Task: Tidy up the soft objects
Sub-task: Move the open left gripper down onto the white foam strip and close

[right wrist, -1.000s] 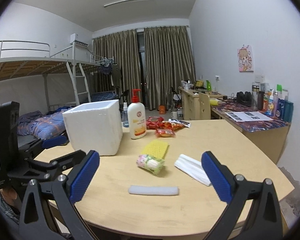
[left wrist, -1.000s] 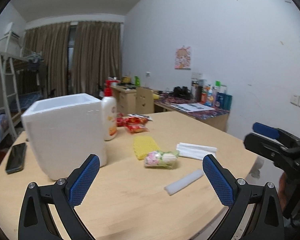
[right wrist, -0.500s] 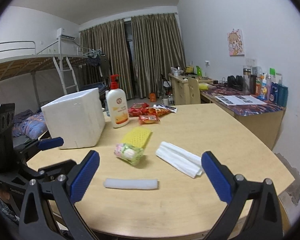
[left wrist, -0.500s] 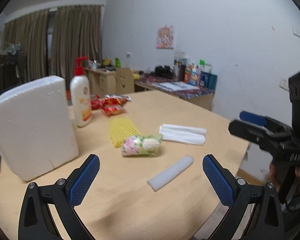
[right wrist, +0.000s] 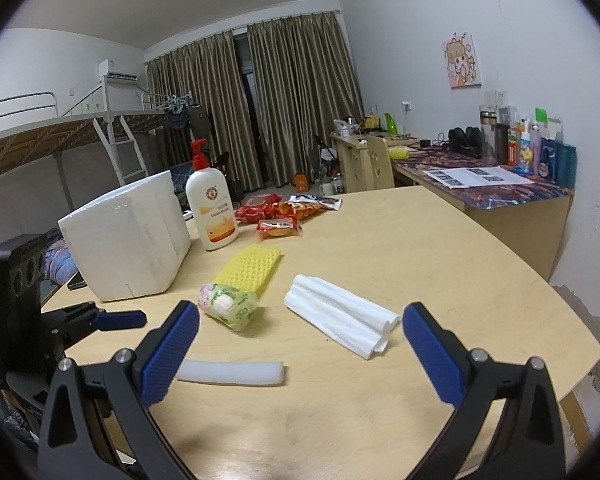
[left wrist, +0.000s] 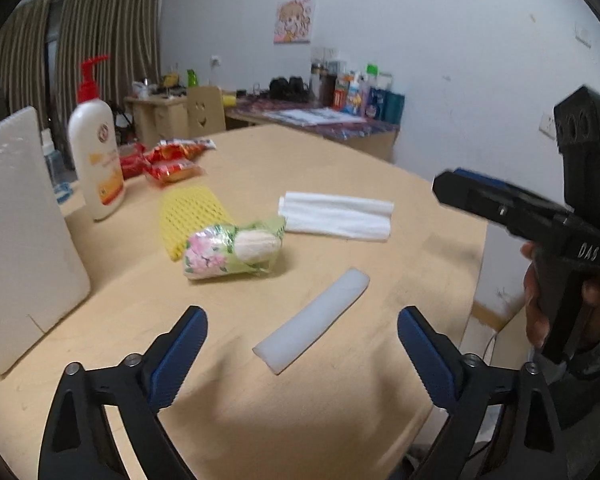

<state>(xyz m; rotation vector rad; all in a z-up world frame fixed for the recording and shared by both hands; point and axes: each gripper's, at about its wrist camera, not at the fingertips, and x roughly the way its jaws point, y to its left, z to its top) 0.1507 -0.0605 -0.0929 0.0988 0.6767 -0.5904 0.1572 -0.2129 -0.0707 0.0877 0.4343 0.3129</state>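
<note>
— Four soft things loose on the worktop, all beside the foam box: foam strip nearest, then floral pack, yellow mesh sleeve, white folded sheet.

— Approach step?

— Looks so. Left gripper tilted down over the strip, just been closing, nothing clamped yet. Right gripper apart, empty, angled at the sheet. Next: lower, straddle, squeeze gently.

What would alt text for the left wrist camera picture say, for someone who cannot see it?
Open blue-padded tongs reach over a wooden table toward a white foam strip lying just ahead, nothing held. Beyond it lie a flowered soft packet, a yellow mesh sleeve and folded white sheets, with a white foam box at left. A hand at right holds a second tool.
</note>
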